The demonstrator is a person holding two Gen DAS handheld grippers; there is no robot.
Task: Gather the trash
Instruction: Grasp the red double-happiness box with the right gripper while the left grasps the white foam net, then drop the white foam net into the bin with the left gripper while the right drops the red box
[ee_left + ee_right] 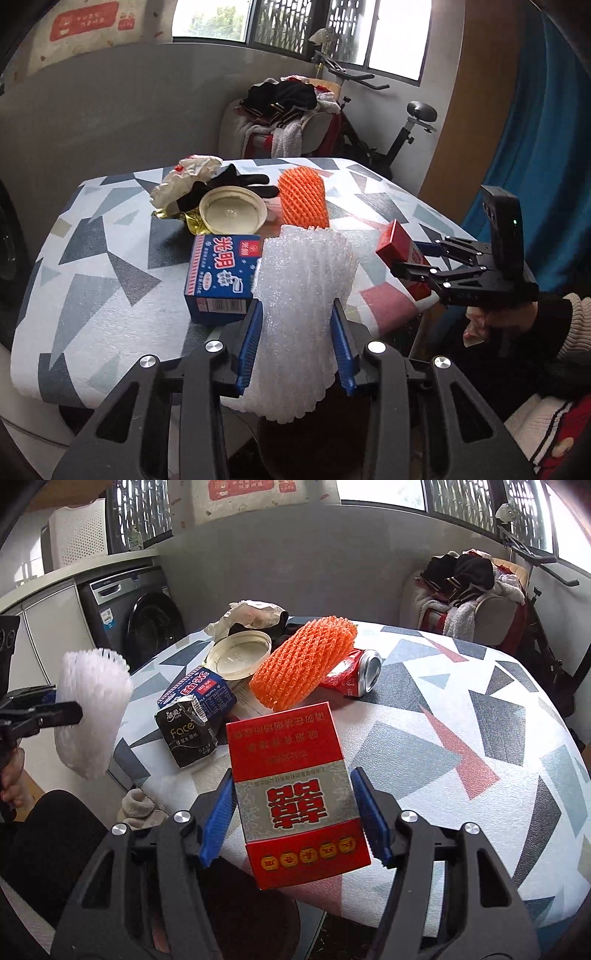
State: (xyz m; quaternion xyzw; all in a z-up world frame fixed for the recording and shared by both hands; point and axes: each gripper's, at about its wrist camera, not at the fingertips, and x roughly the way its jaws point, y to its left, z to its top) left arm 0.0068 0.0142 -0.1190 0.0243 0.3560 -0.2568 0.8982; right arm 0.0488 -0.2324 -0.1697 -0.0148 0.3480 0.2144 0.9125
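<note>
Over the near tabletop (461, 738) edge, my left gripper (297, 332) pinches white foam netting (303, 295); my right gripper (295, 812) pinches a red cardboard box (295, 794).

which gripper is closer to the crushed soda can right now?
Right. The right gripper, shut on the red box, sits at the table edge with the can ahead. The left gripper, holding the white foam net, hangs off the table's far left.

My right gripper (295, 812) squeezes a red and silver cardboard box (295, 794) near the patterned table (461, 738).
</note>
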